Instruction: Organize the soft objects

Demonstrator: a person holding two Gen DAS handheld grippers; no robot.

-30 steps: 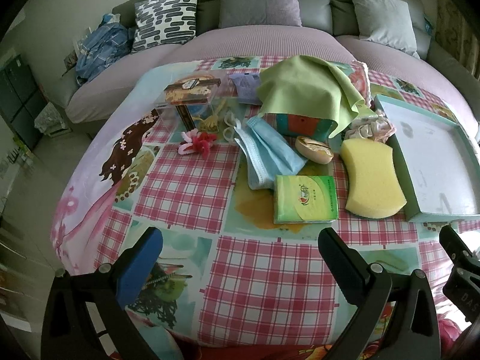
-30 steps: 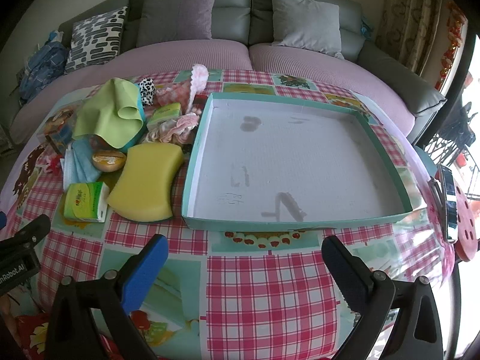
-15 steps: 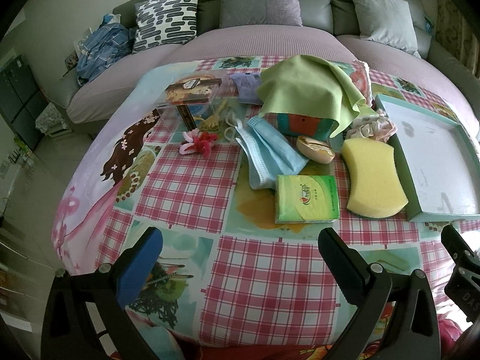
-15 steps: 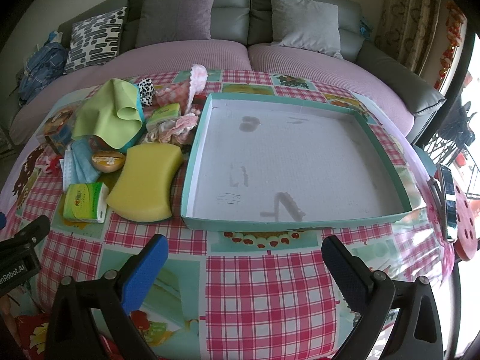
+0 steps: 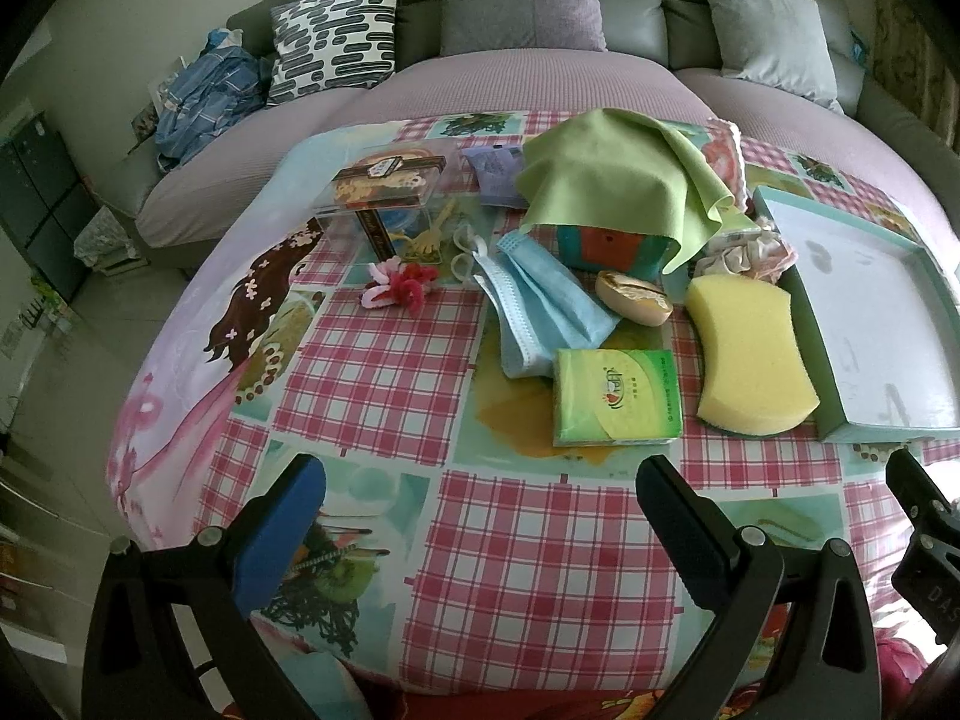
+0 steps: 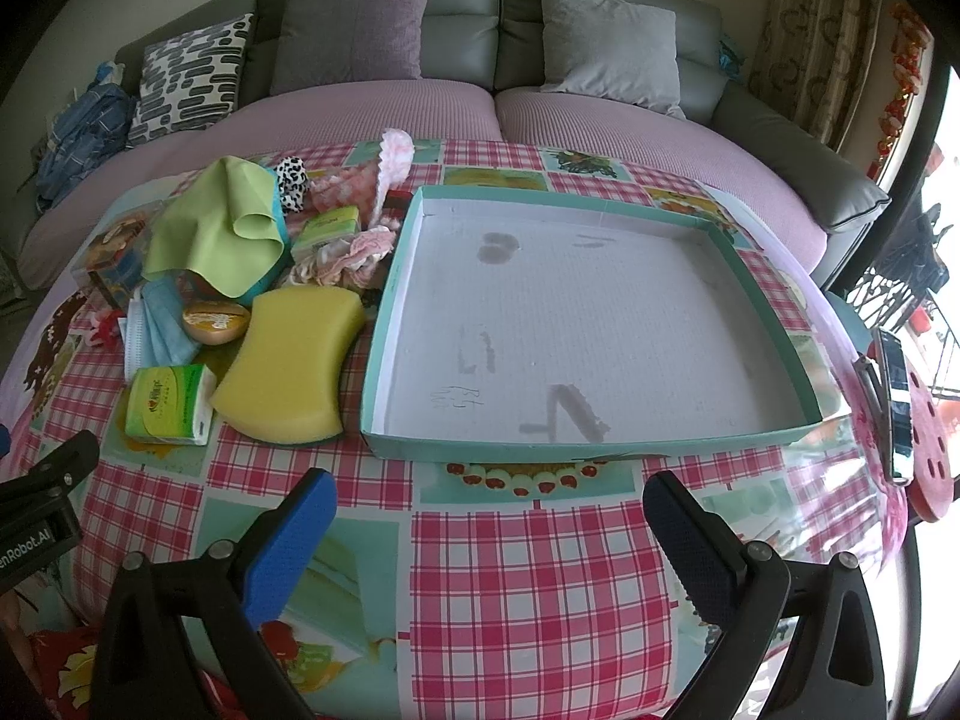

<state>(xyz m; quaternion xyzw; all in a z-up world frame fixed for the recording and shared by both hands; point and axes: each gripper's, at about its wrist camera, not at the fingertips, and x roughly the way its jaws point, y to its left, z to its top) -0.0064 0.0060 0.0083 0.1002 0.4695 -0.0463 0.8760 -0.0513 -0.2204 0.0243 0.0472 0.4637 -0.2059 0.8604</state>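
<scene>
nothing has shifted: i hold both the left claw and right claw spread, empty. tray unfilled; yellow sponge lies nearest.

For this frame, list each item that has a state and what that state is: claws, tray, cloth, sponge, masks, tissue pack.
Left claw: open, holding nothing.
Right claw: open, holding nothing.
Shallow teal-rimmed cardboard tray: nothing inside.
Light green cloth: draped over a teal and orange box.
Curved yellow foam sponge: lying flat beside the tray.
Blue face masks: loosely stacked.
Green tissue pack: lying flat.
</scene>
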